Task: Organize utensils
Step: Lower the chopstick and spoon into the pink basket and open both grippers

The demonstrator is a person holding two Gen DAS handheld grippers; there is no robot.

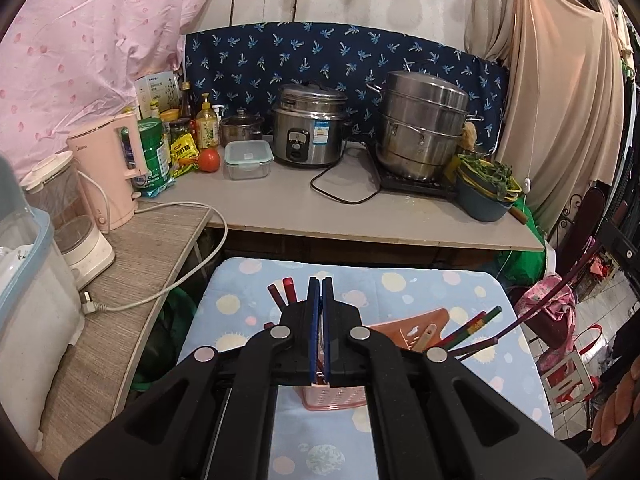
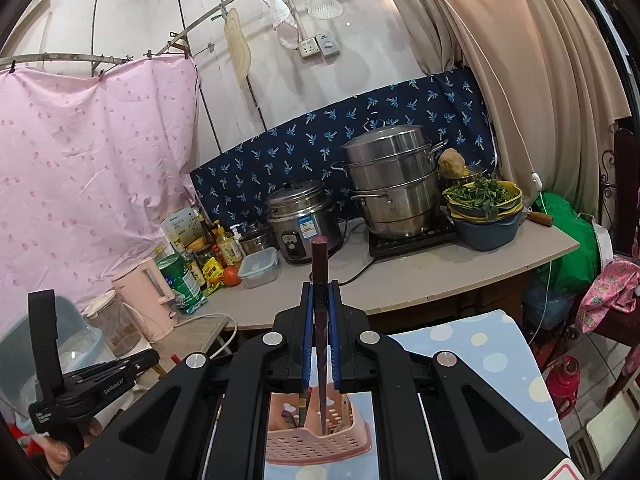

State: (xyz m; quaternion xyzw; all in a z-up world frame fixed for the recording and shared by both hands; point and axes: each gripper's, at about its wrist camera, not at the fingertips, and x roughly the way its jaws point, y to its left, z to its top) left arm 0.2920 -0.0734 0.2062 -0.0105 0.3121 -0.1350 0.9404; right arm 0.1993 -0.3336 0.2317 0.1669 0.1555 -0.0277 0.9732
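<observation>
Above the pink basket point(image 2: 320, 440), a chopstick point(image 2: 320, 280) is pinched by the right tool point(image 2: 320, 292), left tool point(image 1: 320, 284) shut empty; slip or rim-miss is risked.

Counter point(image 1: 400, 432), blue polka-dot cloth cover — bears one pink slotted utensil basket point(image 1: 336, 398); chopsticks point(image 1: 474, 326) stand inside it.

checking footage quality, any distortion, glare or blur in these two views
Left wrist view: strong fisheye bending, counter edge curves, dark vignette corners, sharp overall. Right wrist view: same bending, wall rails bow, held chopstick crisp, small glints on the steamer pot, no heavy glare.
</observation>
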